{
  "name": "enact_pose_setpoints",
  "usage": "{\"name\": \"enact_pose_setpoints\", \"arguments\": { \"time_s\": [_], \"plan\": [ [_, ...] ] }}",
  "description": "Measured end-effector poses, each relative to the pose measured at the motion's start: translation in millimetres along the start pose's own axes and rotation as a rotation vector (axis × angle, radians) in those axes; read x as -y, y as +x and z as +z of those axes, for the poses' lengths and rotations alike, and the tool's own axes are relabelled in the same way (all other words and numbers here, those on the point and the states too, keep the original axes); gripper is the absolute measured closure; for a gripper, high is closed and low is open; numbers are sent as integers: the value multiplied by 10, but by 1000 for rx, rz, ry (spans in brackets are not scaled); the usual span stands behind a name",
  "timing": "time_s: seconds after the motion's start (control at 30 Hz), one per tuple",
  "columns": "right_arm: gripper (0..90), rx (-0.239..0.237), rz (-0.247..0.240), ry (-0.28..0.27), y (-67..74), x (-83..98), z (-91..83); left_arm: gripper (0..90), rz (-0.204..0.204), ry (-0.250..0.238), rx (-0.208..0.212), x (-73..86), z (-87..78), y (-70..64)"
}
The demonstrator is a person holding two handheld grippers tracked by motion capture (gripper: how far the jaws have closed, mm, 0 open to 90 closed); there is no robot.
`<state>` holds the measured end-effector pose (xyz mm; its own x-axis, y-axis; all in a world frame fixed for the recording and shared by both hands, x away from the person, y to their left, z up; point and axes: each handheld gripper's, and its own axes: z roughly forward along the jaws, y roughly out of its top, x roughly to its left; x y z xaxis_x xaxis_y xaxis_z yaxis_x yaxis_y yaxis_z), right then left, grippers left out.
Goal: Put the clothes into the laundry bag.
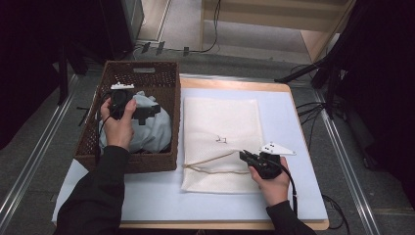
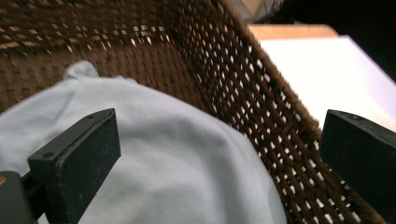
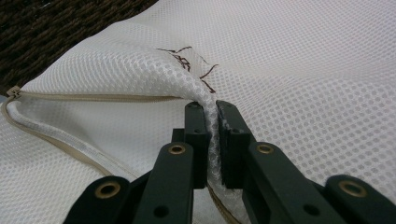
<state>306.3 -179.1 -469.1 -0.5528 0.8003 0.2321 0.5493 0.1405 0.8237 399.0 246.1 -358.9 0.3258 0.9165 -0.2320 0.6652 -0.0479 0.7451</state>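
Note:
A brown wicker basket (image 1: 96, 128) (image 2: 224, 70) stands at the left of the table with a pale blue cloth (image 1: 151, 131) (image 2: 177, 168) bunched inside. My left gripper (image 1: 149, 113) (image 2: 219, 135) hovers just over that cloth, open, with nothing pinched; one jaw sits over the cloth and the other near the basket's right wall. A white mesh laundry bag (image 1: 222, 122) (image 3: 303, 70) lies flat to the right of the basket. Its beige zipper (image 3: 93, 97) is undone. My right gripper (image 1: 243, 155) (image 3: 210, 112) is shut on the bag's top layer at the opening, lifting a fold.
The bag and basket rest on a white pad (image 1: 293, 122) over a wooden tabletop. Dark embroidery (image 3: 187, 60) marks the bag's middle. Metal rails and cables run along the floor at both sides. Bare pad lies in front of the basket and to the bag's right.

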Motion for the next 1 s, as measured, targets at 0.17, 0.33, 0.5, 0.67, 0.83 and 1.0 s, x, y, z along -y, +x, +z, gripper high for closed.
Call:
{"name": "enact_pose_setpoints", "arguments": {
  "time_s": [0.17, 0.33, 0.5, 0.67, 0.83, 1.0],
  "plan": [
    [848, -1, -2, -2, 2, 0, -4, 0, 33, 43, -55, 21, 118, 26],
    [848, 0, -2, 0, -1, 2, 1, 0, 20, 86, -69, 39, 192, 84],
    [847, 1, -5, 0, -1, 4, 5, 0, 43, 132, -64, 63, 272, 120],
    [847, 0, -3, 4, 2, 8, 6, 0, 12, 183, -59, 77, 358, 192],
    [847, 1, -4, 6, -2, 9, 6, 0, 12, 248, -101, 107, 413, 230],
    [848, 4, -9, 7, -1, 13, 9, 0, -20, 317, -161, 130, 463, 287]
  ]
}}
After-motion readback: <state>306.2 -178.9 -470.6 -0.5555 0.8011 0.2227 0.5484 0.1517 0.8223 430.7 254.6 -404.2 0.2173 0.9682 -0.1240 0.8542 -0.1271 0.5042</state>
